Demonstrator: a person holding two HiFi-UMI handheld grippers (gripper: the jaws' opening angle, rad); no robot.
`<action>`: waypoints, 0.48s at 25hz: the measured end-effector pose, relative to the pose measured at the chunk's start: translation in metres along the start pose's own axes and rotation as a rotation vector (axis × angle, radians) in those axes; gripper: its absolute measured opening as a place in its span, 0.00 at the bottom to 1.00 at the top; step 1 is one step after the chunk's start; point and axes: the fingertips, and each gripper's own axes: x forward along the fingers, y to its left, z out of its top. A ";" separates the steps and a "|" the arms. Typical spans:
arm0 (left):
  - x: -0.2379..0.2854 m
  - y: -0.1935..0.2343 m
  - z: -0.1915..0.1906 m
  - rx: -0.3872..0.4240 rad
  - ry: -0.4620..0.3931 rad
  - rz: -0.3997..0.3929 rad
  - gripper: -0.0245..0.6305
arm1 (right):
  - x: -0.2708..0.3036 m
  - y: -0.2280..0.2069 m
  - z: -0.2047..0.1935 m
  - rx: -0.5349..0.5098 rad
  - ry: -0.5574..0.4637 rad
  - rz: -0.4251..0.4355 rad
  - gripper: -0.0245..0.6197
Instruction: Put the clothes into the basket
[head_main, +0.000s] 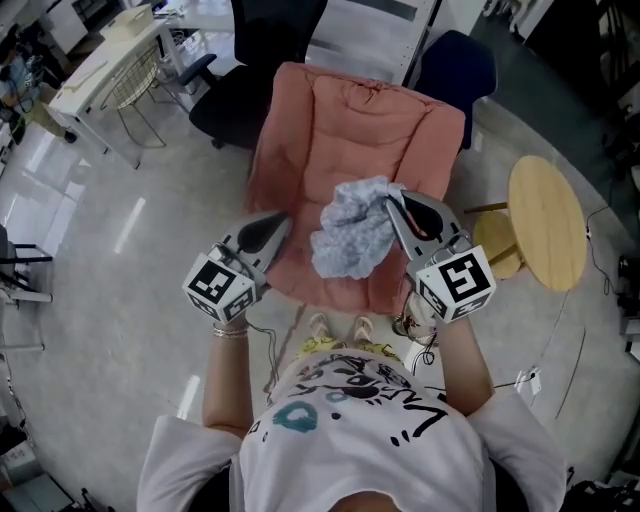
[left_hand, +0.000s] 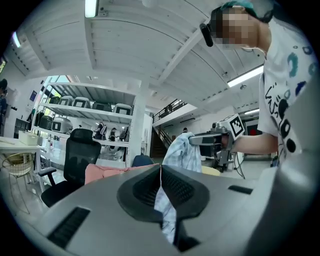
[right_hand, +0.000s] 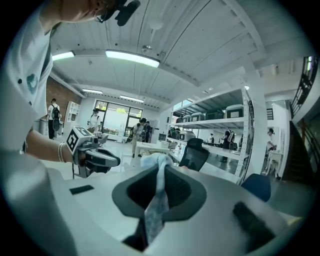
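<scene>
I'm holding pale blue-grey garment (head_main: 350, 240) bunched in air above pink chair (head_main: 340, 120). Right gripper (head_main: 392, 200) clamping down on garment's top edge, fabric trailing out of its jaws. Left gripper (head_main: 284, 222) clenching too, strip of same garment running through its closed jaws. Grippers sitting near each other.

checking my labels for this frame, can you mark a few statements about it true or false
1. The right gripper grips the crumpled light blue cloth garment. True.
2. The garment lies flat on the salmon pink padded chair. False: it hangs bunched from the gripper, off the seat.
3. A round light wooden table stands beside the chair. True.
4. The left gripper has its jaws wide apart. False: they are closed, with light blue cloth between them.
</scene>
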 end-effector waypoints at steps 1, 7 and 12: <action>0.001 0.000 0.002 0.006 -0.004 -0.002 0.07 | -0.003 -0.004 0.001 0.005 -0.008 -0.010 0.10; 0.016 -0.017 0.003 -0.008 -0.011 -0.022 0.07 | -0.037 -0.026 -0.005 0.039 -0.038 -0.065 0.10; 0.035 -0.057 0.004 -0.018 -0.013 -0.049 0.07 | -0.088 -0.046 -0.007 0.041 -0.060 -0.100 0.10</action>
